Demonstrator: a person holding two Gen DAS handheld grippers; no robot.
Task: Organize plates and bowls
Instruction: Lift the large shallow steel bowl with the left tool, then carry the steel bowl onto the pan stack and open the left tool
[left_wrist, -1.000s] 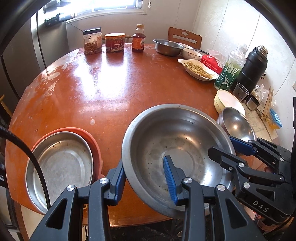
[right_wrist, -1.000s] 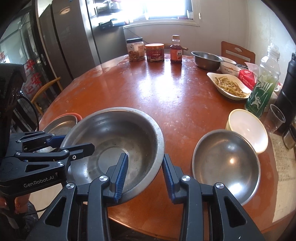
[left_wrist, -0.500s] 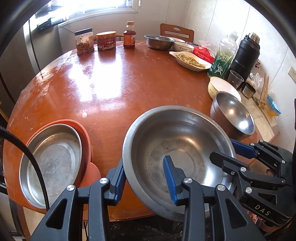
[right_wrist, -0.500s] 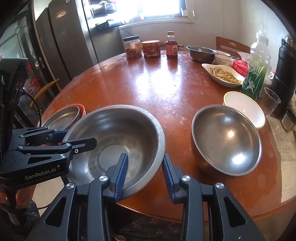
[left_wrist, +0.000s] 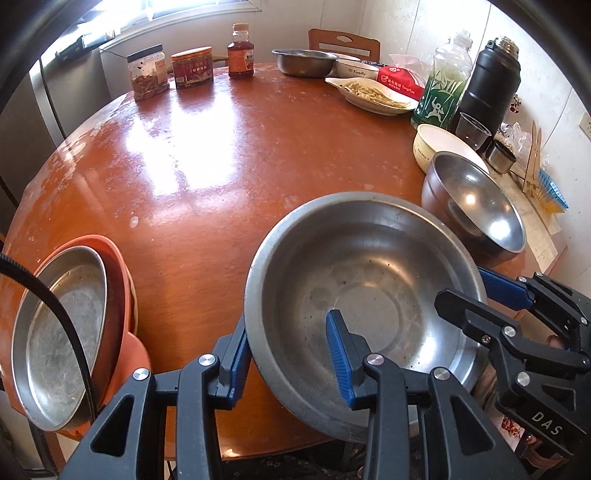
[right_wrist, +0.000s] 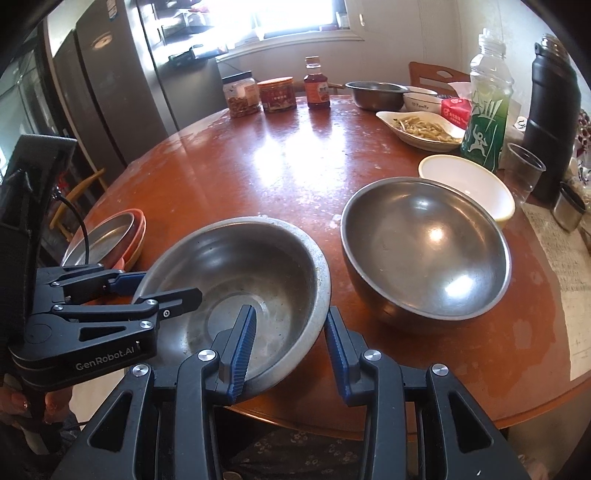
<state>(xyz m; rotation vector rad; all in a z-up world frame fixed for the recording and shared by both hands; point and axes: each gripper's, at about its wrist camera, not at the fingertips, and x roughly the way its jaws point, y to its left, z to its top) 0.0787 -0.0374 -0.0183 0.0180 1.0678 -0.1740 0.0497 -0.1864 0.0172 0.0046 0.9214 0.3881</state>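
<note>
A wide steel basin (left_wrist: 369, 295) (right_wrist: 236, 280) hangs over the round table's (left_wrist: 221, 166) near edge, held by both grippers. My left gripper (left_wrist: 288, 358) is shut on its near left rim, one blue pad inside and one outside. My right gripper (right_wrist: 290, 345) is shut on its right rim in the same way. Each gripper shows in the other's view, the right gripper (left_wrist: 495, 295) and the left gripper (right_wrist: 147, 288). A deep steel bowl (right_wrist: 424, 258) (left_wrist: 476, 214) stands just right of the basin, with a white bowl (right_wrist: 469, 181) behind it. At the left edge a steel plate (left_wrist: 62, 325) lies on orange plates (left_wrist: 125, 280).
At the far side stand two jars (left_wrist: 170, 70), a sauce bottle (left_wrist: 241, 51), a small steel bowl (left_wrist: 304, 62) and a dish of food (left_wrist: 373, 94). A green bottle (left_wrist: 443, 92), black flask (left_wrist: 487, 85) and plastic cup (left_wrist: 472, 129) crowd the right. A fridge (right_wrist: 110, 92) stands to the left.
Both grippers have sunk a little with the basin still held. The deep steel bowl and the plate stack now look nearer and larger in the views.
</note>
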